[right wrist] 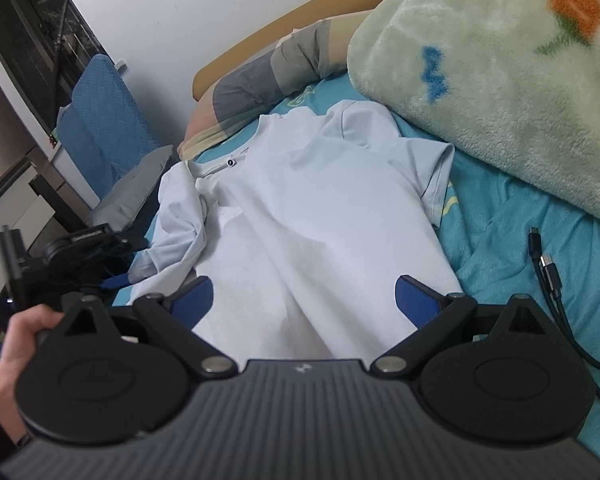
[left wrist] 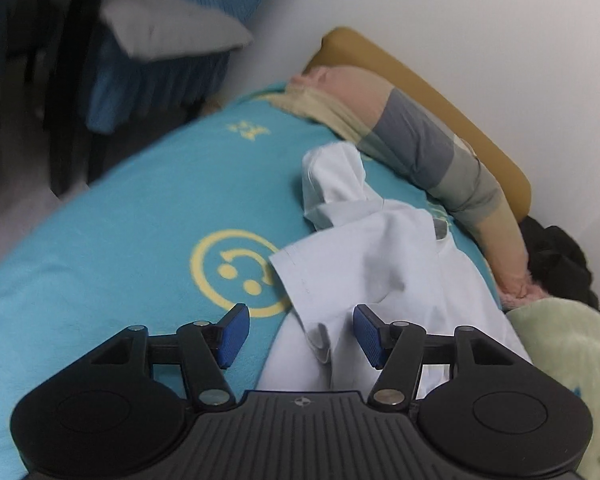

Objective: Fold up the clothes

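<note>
Pale polo shirt (right wrist: 320, 208) spread on the bed ahead of both tongs — no fold made yet; one sleeve lies bunched. Left gripper (left wrist: 301, 334) and right gripper (right wrist: 304, 300) gape wide over the hem, holding nothing.

Both wrist cameras looked closely down over the bed (from opposite sides), sharing the white shirt (left wrist: 380, 256) (right wrist: 312, 216).

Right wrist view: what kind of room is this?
Most likely a bedroom: the shirt lies on a bed with a turquoise sheet, a fleece blanket, a pillow and a headboard against the wall.
</note>
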A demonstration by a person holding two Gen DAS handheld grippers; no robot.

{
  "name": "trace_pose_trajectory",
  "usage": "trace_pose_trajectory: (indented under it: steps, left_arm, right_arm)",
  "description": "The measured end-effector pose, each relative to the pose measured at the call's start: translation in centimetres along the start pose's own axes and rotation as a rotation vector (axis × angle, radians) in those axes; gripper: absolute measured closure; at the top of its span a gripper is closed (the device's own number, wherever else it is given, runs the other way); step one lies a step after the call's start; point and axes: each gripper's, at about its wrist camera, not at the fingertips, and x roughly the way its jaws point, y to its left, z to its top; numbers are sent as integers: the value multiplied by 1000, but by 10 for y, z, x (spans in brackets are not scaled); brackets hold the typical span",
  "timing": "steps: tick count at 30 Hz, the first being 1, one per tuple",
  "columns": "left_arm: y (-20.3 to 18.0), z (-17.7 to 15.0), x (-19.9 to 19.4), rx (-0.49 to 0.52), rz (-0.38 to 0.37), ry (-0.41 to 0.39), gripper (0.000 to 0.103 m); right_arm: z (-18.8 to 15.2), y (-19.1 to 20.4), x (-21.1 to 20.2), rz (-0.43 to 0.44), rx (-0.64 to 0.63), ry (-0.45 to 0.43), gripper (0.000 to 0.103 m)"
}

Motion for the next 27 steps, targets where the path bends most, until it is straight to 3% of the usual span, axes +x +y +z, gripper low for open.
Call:
trace_pose_trajectory:
  steps: [2, 4, 5, 8, 12, 18, 23, 25, 27]
  left_arm:
    - [-1, 7, 8, -20, -11, -5, 54]
    - [-2, 15, 13, -45, -25, -13, 79]
    - [-3, 18, 14, -43, -26, -20, 101]
    - [-12, 33, 5, 35, 10, -58, 101]
    - [-5, 85, -19, 110, 79, -109, 102]
    - [24, 183, -39, 222, 420, -274, 102]
    - [74, 196, -25, 132, 518, -214, 98]
    - [86, 184, -23, 103, 503, -149, 84]
    - [91, 161, -28, 75, 455, -33, 65]
  right_arm:
    - [-2, 1, 3, 3, -13, 9, 4]
    - [-3, 2, 6, 3, -31, 15, 4]
    - [-4, 3, 7, 3, -40, 16, 4]
    - [-6, 5, 9, -2, -59, 20, 4]
    - [-6, 7, 10, -13, -79, 19, 4]
    - [-2, 9, 13, -39, -118, -1, 4]
    - [-6, 18, 22, -37, -187, 0, 4]
    - [-8, 21, 25, -35, -209, 0, 4]
    - [-9, 23, 28, -29, -223, 2, 4]
